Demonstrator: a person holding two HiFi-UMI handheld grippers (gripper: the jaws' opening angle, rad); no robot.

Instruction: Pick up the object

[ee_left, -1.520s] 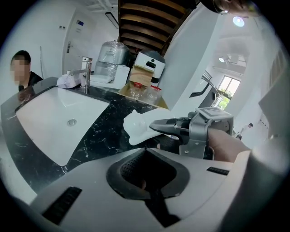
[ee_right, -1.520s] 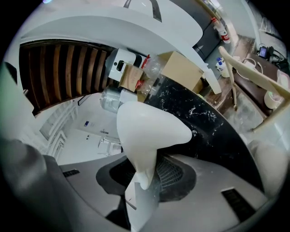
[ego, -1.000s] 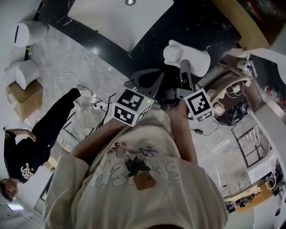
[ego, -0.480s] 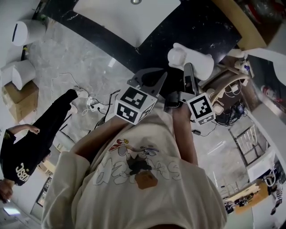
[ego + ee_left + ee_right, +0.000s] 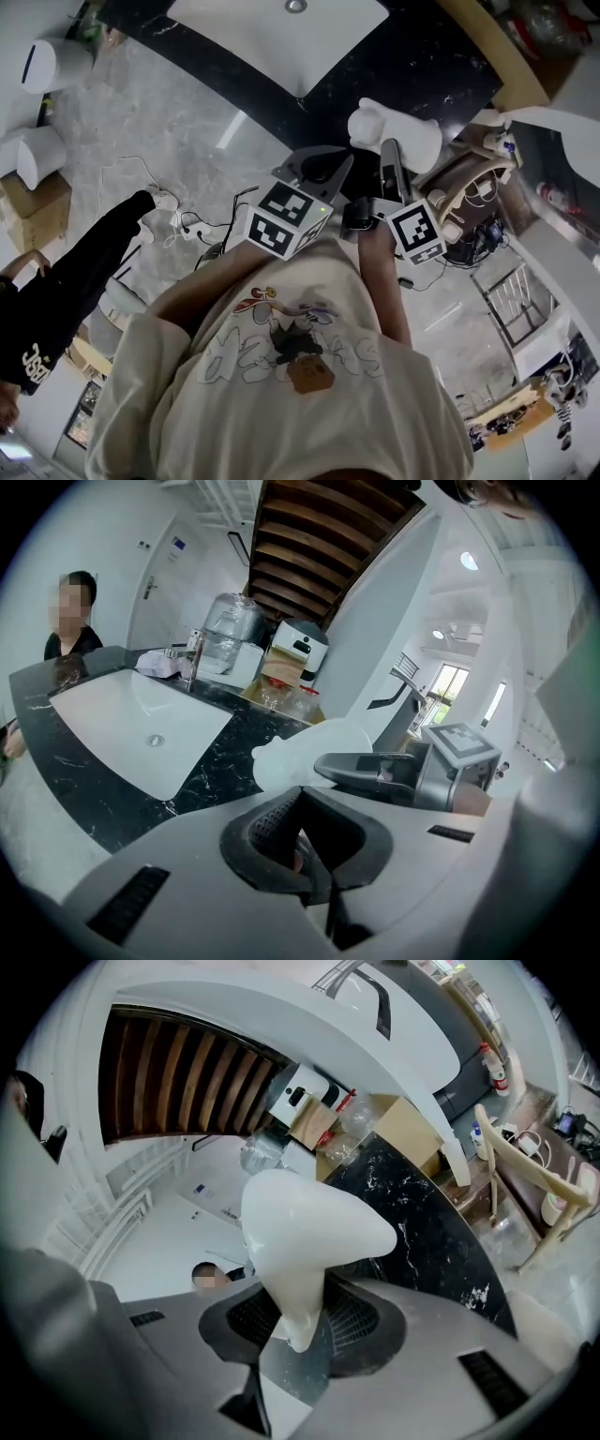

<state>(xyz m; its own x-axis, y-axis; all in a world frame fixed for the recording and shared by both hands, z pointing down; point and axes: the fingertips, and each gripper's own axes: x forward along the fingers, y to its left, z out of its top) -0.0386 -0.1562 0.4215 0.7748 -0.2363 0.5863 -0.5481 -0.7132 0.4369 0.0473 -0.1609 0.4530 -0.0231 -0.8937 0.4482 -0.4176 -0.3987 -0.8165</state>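
Observation:
A white, soft-looking plastic object point(image 5: 394, 131) hangs over the edge of the black marble counter point(image 5: 422, 56). My right gripper point(image 5: 392, 157) is shut on it. In the right gripper view the object point(image 5: 309, 1232) bulges above the dark pads point(image 5: 352, 1321) and narrows to a pinched end between them. My left gripper point(image 5: 317, 171) is just left of it, apart from it. In the left gripper view its black pads point(image 5: 272, 832) meet, with nothing held. That view also shows the white object point(image 5: 300, 757) in the right gripper's jaws ahead.
A white sink point(image 5: 141, 728) is set in the black counter, with a water jug point(image 5: 230, 635) and cardboard boxes behind it. A wooden chair point(image 5: 469, 178) stands at the right. Cables point(image 5: 197, 225) lie on the marble floor. A person in black point(image 5: 56, 300) stands at the left.
Both grippers have risen a little toward the counter, the right one still carrying the white object. The person in black has slid toward the left edge of the head view.

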